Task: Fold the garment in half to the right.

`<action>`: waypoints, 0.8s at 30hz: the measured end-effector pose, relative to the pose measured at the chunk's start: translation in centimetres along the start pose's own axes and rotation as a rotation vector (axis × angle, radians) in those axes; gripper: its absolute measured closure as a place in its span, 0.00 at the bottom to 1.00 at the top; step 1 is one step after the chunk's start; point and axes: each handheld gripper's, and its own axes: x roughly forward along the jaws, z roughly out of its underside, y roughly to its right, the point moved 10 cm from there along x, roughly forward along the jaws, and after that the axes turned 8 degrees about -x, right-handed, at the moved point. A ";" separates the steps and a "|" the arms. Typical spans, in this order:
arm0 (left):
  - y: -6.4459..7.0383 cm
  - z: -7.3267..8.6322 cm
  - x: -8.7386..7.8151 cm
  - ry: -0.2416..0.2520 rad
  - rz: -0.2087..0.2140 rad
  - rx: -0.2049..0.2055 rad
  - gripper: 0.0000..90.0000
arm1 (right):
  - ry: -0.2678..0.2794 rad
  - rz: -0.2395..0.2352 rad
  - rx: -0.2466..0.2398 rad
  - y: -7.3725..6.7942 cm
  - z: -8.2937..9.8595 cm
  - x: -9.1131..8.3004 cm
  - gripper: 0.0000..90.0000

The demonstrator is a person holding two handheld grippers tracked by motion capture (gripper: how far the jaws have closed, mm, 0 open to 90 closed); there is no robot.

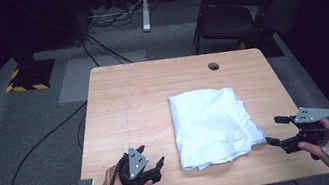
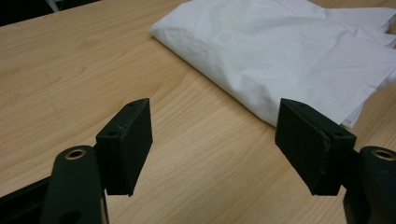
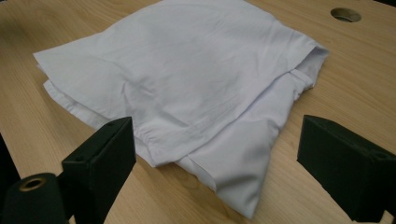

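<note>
A folded white cloth [image 1: 213,125] lies on the wooden table [image 1: 128,98], right of centre. My left gripper [image 1: 152,161] rests near the front edge, to the left of the cloth, open with nothing between its jaws. In the left gripper view the cloth [image 2: 289,51] lies ahead and to the right of the open left gripper [image 2: 215,140]. My right gripper [image 1: 276,129] sits at the cloth's front right corner, open. In the right gripper view the cloth [image 3: 187,79] spreads just beyond the open right gripper [image 3: 219,154], its loose corner reaching between the jaws.
A round cable hole [image 1: 213,66] is in the table's far right part and appears as the hole [image 3: 345,14] in the right gripper view. A black chair [image 1: 235,9] stands behind the table. Cables [image 1: 35,149] run over the grey floor at left.
</note>
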 end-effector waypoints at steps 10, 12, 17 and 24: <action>-2.0 1.4 -0.9 -0.014 -0.028 -0.028 0.31 | -0.028 0.028 0.009 1.3 2.0 -0.4 0.13; -2.3 1.6 -0.9 -0.017 -0.032 -0.034 0.30 | -0.030 0.034 0.018 1.6 2.5 -0.5 0.13; -3.2 2.1 -1.0 -0.024 -0.039 -0.042 0.30 | -0.043 0.042 0.033 2.3 3.7 -0.6 0.13; -4.1 3.2 -0.9 -0.047 -0.047 -0.041 0.30 | -0.059 0.052 0.051 3.0 5.3 -0.6 0.13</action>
